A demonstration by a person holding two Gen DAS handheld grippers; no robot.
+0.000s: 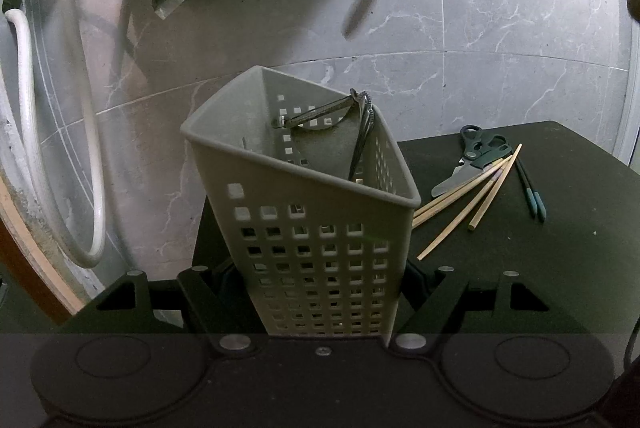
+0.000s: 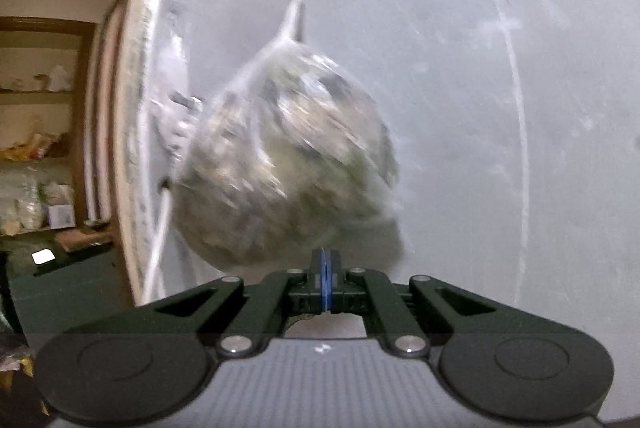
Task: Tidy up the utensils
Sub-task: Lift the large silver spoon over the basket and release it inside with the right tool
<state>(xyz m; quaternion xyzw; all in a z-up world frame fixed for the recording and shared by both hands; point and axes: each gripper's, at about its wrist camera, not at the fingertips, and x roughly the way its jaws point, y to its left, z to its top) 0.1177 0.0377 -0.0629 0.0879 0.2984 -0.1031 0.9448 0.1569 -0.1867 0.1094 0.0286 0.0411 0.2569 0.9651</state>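
Caddy point(image 1: 320, 228) in L gripper point(image 1: 320, 292); scissors point(image 1: 476, 155), chopsticks point(image 1: 476, 195) beside.

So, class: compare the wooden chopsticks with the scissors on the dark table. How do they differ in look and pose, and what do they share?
The wooden chopsticks are pale, thin, straight sticks; the scissors have dark green handles and metal blades. The chopsticks are several loose pieces, fanned out; the scissors are one tool, blades closed. Chopstick tips lie across the scissors' blades. Both lie flat on the table, outside the grey utensil basket.
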